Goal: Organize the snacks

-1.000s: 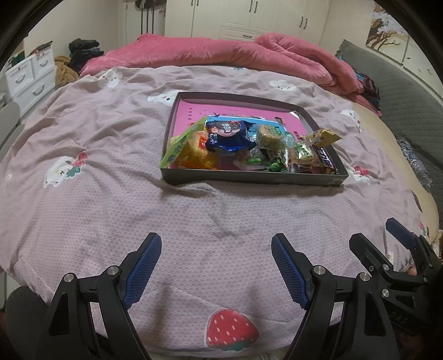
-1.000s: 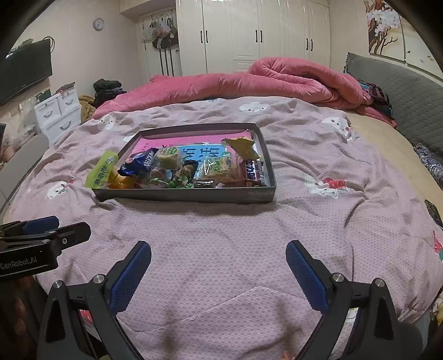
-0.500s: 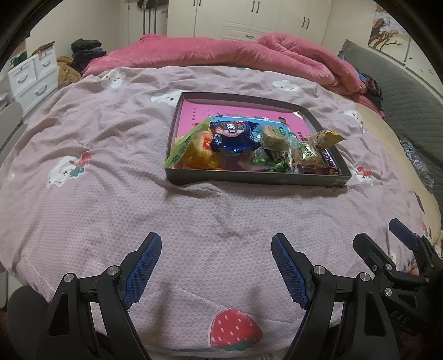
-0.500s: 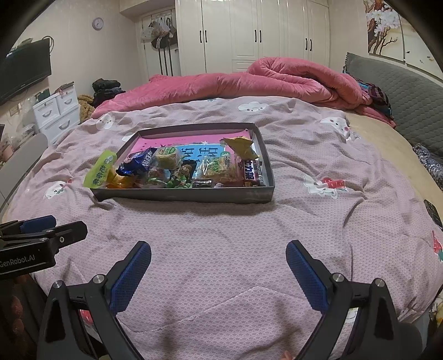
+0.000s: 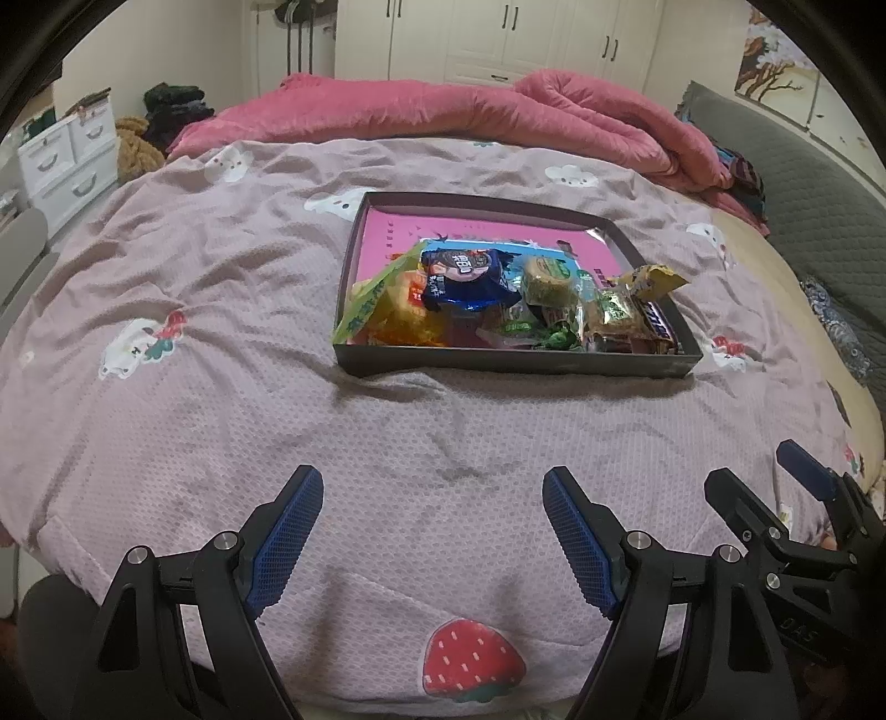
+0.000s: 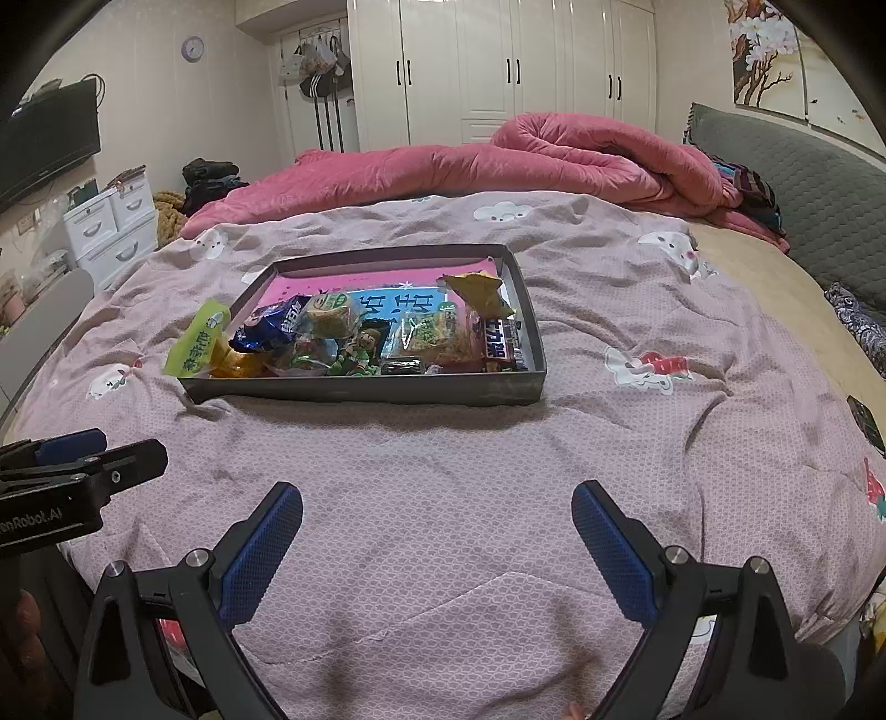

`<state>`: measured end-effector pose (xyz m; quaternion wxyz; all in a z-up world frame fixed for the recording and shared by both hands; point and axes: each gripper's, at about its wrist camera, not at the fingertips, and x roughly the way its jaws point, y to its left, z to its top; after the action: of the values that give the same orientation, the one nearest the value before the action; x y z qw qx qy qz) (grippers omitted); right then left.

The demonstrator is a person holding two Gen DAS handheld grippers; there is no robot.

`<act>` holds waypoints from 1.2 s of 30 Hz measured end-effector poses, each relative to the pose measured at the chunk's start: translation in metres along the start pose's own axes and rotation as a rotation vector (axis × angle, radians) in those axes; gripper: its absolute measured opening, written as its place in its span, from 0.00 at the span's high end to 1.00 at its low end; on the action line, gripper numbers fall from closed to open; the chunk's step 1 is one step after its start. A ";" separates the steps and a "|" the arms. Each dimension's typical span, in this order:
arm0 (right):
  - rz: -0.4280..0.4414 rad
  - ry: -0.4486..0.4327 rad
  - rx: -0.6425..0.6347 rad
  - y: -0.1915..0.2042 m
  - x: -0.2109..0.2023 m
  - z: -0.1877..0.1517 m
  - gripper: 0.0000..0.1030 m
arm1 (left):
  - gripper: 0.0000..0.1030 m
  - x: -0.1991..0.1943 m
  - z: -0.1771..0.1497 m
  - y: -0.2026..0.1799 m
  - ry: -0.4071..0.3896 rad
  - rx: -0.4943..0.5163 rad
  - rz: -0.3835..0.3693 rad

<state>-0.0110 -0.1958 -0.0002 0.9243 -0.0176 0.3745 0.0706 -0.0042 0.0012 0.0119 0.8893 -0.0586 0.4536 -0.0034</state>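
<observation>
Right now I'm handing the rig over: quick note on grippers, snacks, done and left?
Left gripper: open, empty, over the bedspread, short of the tray.
Right gripper: open, empty, also short of the tray.
Snacks: all heaped at the tray's near end; the green packet hangs over its left corner, the blue packet lies on top.
Done: none loose on the bedspread.
Left: probably tidy the heap and tuck in the green packet.

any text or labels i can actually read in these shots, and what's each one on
"GenRobot.AI", first letter cut off: side of the left gripper, right wrist view.
"DAS": body of the right gripper, left wrist view.
Snack wrappers in the tray: Chinese print, too blurred to read.
Wall clock: too small.
</observation>
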 end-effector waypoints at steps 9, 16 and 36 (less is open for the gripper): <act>0.001 0.000 0.001 0.000 0.000 0.000 0.04 | 0.20 0.001 0.001 0.001 0.001 0.001 0.009; 0.001 0.000 0.001 0.000 0.000 0.000 0.04 | 0.20 0.002 0.000 0.001 0.000 0.000 0.019; 0.001 0.004 0.012 -0.002 0.002 -0.002 0.04 | 0.20 0.003 0.001 0.002 -0.007 -0.005 0.055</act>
<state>-0.0110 -0.1980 -0.0028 0.9236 -0.0122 0.3769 0.0688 -0.0017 0.0029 0.0094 0.8905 -0.0482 0.4518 0.0224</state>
